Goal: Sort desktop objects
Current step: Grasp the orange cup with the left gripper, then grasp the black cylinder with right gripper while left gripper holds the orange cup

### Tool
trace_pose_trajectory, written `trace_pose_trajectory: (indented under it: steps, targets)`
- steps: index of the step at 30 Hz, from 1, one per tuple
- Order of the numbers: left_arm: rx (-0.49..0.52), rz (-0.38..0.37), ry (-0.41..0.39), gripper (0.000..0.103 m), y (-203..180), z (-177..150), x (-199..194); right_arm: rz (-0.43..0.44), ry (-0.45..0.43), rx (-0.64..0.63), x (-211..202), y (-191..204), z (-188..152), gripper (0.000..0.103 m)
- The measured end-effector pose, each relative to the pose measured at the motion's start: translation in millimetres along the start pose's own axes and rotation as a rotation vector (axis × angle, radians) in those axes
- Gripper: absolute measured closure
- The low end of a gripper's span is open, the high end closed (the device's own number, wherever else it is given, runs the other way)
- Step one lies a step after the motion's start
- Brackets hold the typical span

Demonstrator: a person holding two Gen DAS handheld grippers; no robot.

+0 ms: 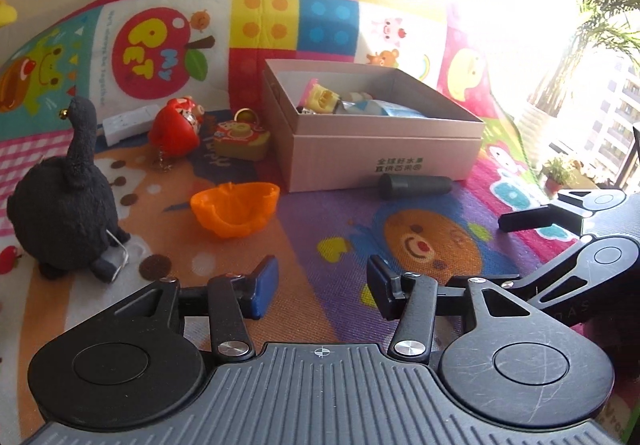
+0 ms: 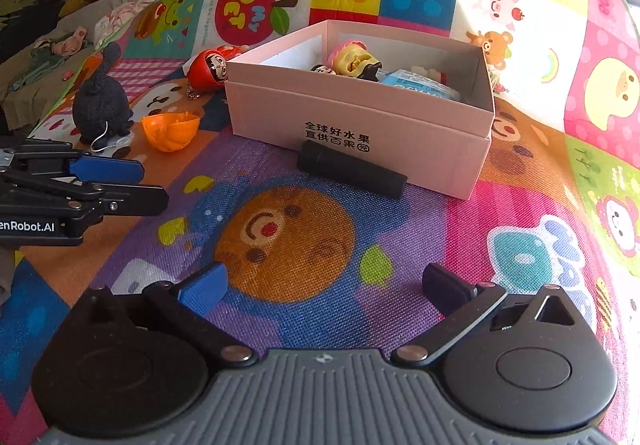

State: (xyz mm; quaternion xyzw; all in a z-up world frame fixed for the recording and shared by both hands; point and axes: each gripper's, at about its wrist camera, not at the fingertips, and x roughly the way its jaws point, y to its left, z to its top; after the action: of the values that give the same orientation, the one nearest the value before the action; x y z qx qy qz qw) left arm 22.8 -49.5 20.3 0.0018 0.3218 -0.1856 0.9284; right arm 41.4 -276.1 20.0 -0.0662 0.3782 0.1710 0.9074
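Your left gripper [image 1: 322, 287] hovers low over the play mat [image 1: 304, 241] with its fingers [image 1: 266, 287] spread apart and nothing between them. Your right gripper [image 2: 326, 291] is also over the mat, fingers wide apart and empty, aimed at the bear print. The pink box [image 2: 360, 125] sits on the mat ahead of both, already holding a yellow figure [image 2: 352, 59], a small dark-headed toy and a blue packet [image 2: 420, 87]. A black cylinder [image 2: 352, 169] lies on its side against the box's printed front wall, touching it or nearly so. Left of the box, an orange bowl [image 1: 236, 213] rests tilted on the mat with its hollow facing up. Beyond it are a red daruma [image 1: 176, 127] with a keychain and a yellow-red toy [image 1: 240, 139] just beside it; the view is too small to say what that toy is. A white strip [image 1: 128, 123] lies behind the daruma. A black plush bird [image 1: 68, 213] stands upright at the far left, well apart from the box. In the right wrist view, your left gripper shows at the left edge, near the bowl and the bird.
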Motion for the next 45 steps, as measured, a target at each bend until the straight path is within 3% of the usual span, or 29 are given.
trace_pose_trajectory:
  steps: [3, 6, 13, 16, 19, 20, 26, 32, 35, 39, 42, 45]
  targets:
    - [-0.031, 0.080, -0.047, 0.017, 8, 5, 1, 0.000, -0.003, 0.005, 0, 0, 0, 0.000]
    - [-0.099, 0.102, -0.049, 0.012, 23, 13, 8, -0.003, -0.006, 0.004, 0, 0, -1, 0.000]
    - [-0.140, 0.130, -0.024, 0.014, 25, 28, 40, -0.006, -0.010, 0.003, -1, 1, -2, 0.000]
    - [-0.123, 0.161, -0.027, 0.021, 24, 32, 49, -0.006, -0.009, 0.003, -1, 1, -1, 0.000]
    - [-0.115, 0.173, -0.018, 0.036, 27, 35, 54, -0.006, -0.009, 0.002, -1, 1, -2, 0.000]
    - [-0.112, 0.173, -0.014, 0.040, 27, 35, 55, -0.005, -0.010, 0.003, -1, 1, -2, 0.000]
    - [-0.102, 0.149, -0.012, 0.040, 25, 30, 47, -0.005, -0.009, 0.002, -1, 1, -1, 0.000]
    - [-0.052, 0.032, 0.020, 0.040, 8, 3, 13, 0.021, 0.036, 0.002, 1, -1, 11, 0.000]
    - [-0.019, 0.019, 0.020, 0.039, 1, -12, -4, -0.054, 0.003, 0.020, 5, -3, 23, 0.000]
    - [-0.029, -0.002, 0.007, 0.022, 2, -19, -11, -0.078, 0.010, 0.155, 16, -11, 39, 0.000]
    - [-0.043, -0.013, 0.001, 0.016, 5, -19, -10, -0.115, 0.008, 0.248, 26, -15, 46, 0.000]
    - [-0.056, -0.029, 0.000, 0.012, 7, -19, -10, -0.154, -0.003, 0.261, 36, -12, 52, 0.000]
